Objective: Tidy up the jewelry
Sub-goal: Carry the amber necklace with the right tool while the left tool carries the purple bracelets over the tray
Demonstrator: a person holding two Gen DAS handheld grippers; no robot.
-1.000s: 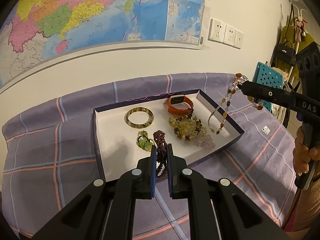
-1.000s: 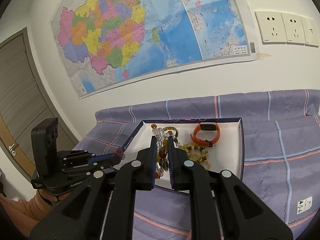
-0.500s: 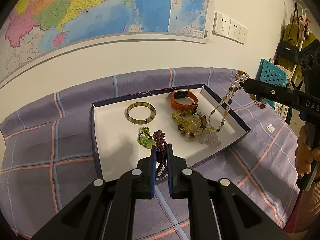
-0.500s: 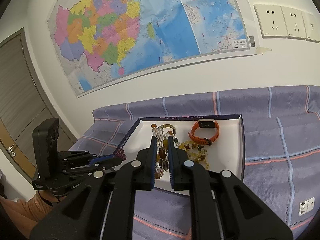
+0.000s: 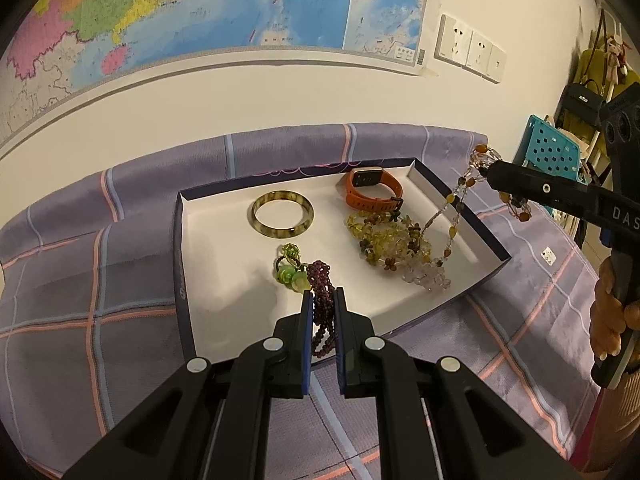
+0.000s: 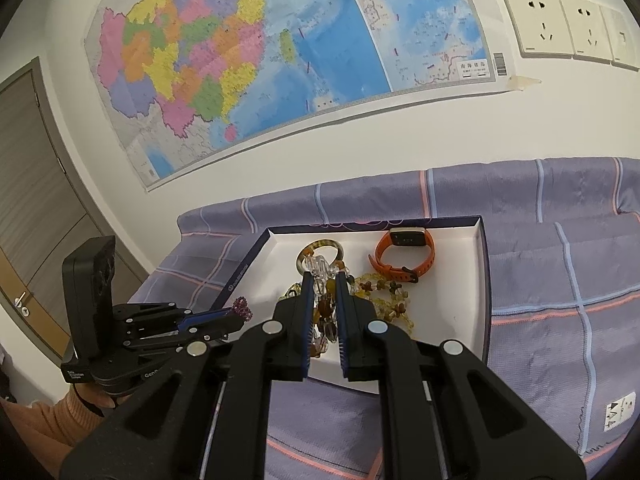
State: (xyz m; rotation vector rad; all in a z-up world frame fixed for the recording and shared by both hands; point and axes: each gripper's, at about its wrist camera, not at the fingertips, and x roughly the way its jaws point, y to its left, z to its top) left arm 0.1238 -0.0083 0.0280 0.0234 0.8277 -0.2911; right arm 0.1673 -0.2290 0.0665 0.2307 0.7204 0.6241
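A: What sat in the tray (image 5: 188, 280), going left to right?

B: A bangle (image 5: 283, 220) at centre, a green charm (image 5: 290, 270) below it, then a watch (image 5: 374, 190) and a yellow bead pile (image 5: 394, 242) to the right

A: And the grippers?

B: The left gripper (image 5: 323, 312), bottom centre, was clamped on a purple bracelet (image 5: 322, 300) over the tray's near edge. The right gripper (image 6: 324, 300) pinched a bead necklace (image 5: 454, 216) dangling over the tray's right side

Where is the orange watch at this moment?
The orange watch lies in the far right corner of the tray, right of the bangle, just behind the yellow beads.
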